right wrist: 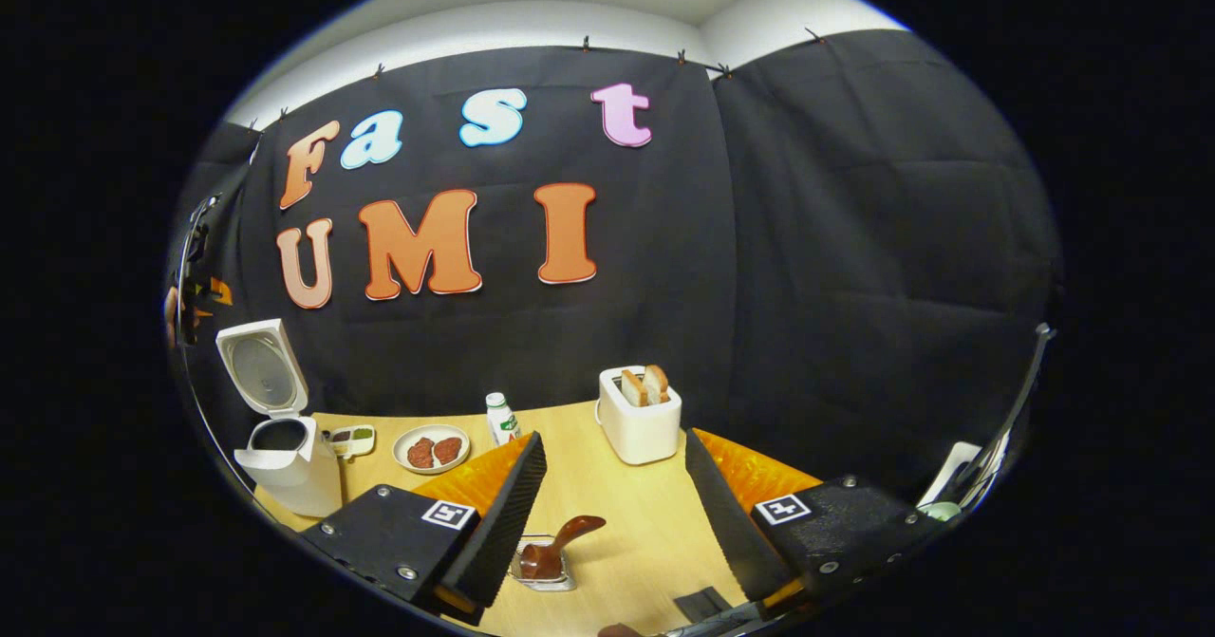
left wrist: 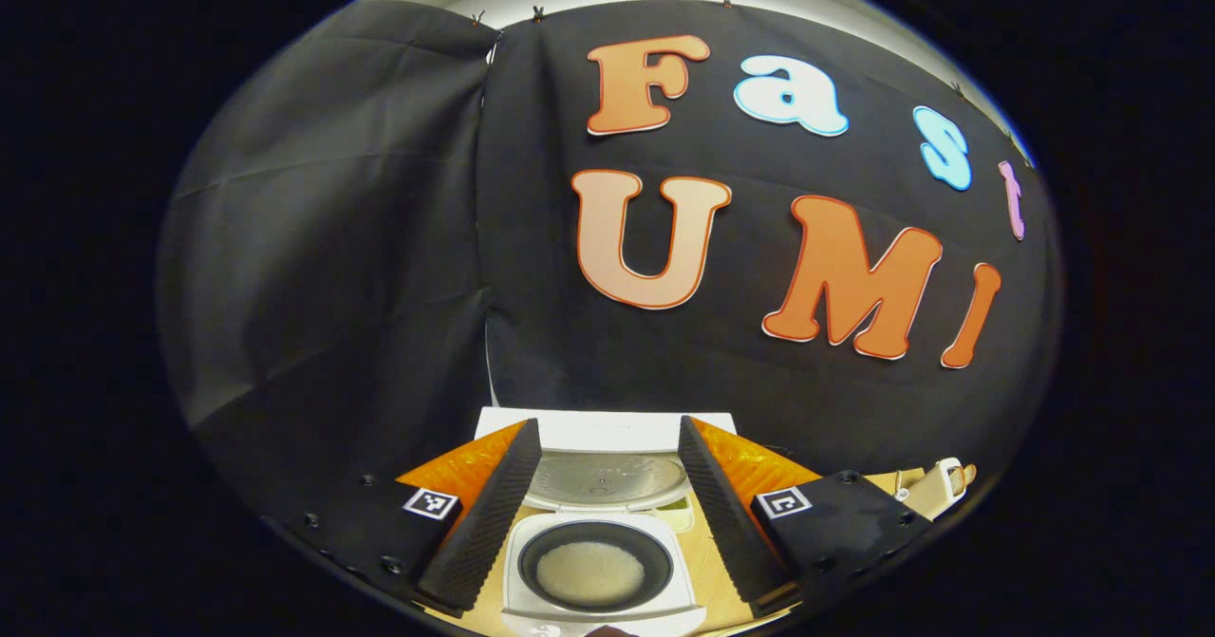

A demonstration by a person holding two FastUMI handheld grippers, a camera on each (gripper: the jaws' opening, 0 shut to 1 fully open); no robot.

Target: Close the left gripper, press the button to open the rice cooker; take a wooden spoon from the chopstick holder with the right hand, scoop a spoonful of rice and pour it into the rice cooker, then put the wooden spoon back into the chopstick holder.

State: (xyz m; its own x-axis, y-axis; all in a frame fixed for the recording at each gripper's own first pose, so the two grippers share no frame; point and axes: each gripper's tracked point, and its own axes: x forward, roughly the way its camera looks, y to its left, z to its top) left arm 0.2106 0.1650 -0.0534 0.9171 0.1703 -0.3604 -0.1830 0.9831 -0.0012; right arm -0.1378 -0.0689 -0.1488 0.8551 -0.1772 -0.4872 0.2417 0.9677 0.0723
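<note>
While the rice cooker (left wrist: 600, 561) stands lid-up on the wooden table (right wrist: 626, 514), the left gripper (left wrist: 607, 514) hangs above it with fingers spread wide, nothing between them. Left gripper view: the cooker's dark inner pot with a pale layer of rice (left wrist: 589, 572) lies between the two fingers and below them; the raised lid (left wrist: 607, 471) stands behind it toward the wall. A small tan-and-white object (left wrist: 935, 487) shows at the table's right edge, too small to identify.

Right gripper view: right gripper (right wrist: 612, 509) also spread wide, empty. Between its fingers, low and near the table's front edge, sits a clear holder (right wrist: 541, 566) with the brown wooden spoon (right wrist: 560, 542) in it, bowl end leaning up and right; it's just beside the left finger, no contact seen. Farther back: white toaster (right wrist: 639, 419) with two bread slices, small white bottle (right wrist: 500, 419), plate (right wrist: 431, 449) with two reddish-brown patties, small condiment tray (right wrist: 349, 440). Cooker at the far left edge of the table, well apart from this gripper. A dark flat item (right wrist: 704, 605) lies at the front edge.
</note>
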